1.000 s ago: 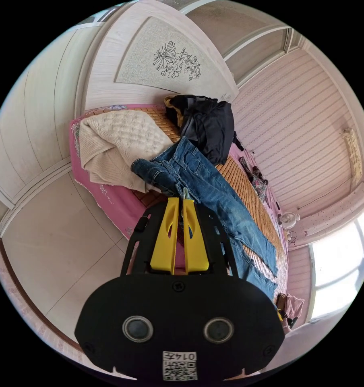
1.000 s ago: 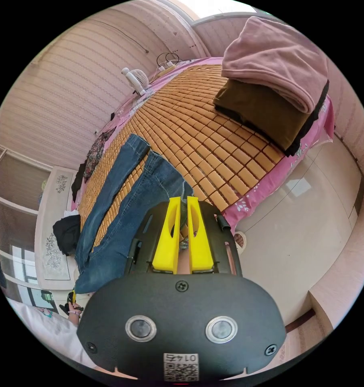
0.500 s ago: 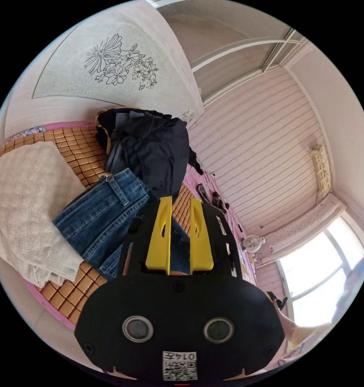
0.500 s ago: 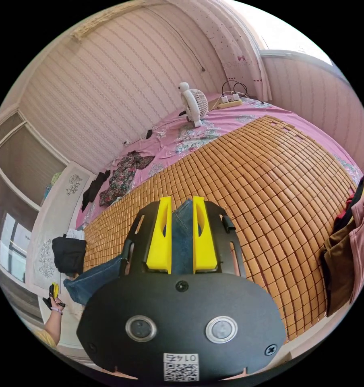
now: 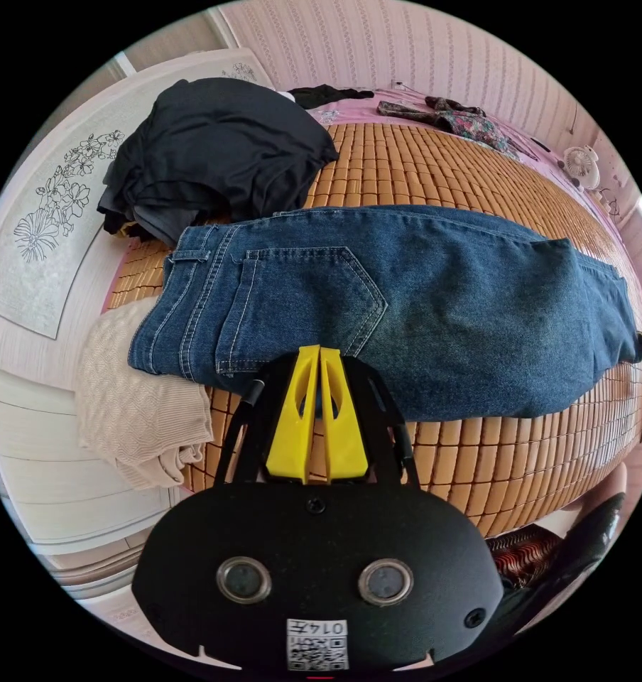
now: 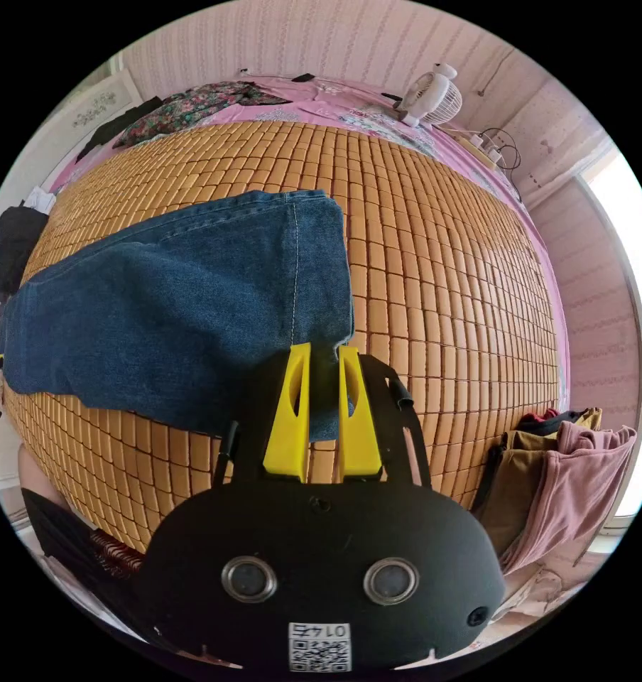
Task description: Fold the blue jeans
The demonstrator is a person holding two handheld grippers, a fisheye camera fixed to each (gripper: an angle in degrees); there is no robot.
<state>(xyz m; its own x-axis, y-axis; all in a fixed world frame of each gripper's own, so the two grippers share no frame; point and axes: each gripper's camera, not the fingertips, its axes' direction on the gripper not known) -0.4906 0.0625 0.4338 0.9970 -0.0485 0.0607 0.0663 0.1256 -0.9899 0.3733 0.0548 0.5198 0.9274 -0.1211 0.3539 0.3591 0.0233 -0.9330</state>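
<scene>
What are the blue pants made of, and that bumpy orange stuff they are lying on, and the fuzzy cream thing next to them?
The blue jeans look like matte denim: faded weave, pale stitched seams and a back pocket. The orange tiled mat seems to be small glossy blocks in rows, likely bamboo, though that is uncertain. The cream knitted sweater looks like soft wool or acrylic yarn, with a raised knit pattern.
</scene>
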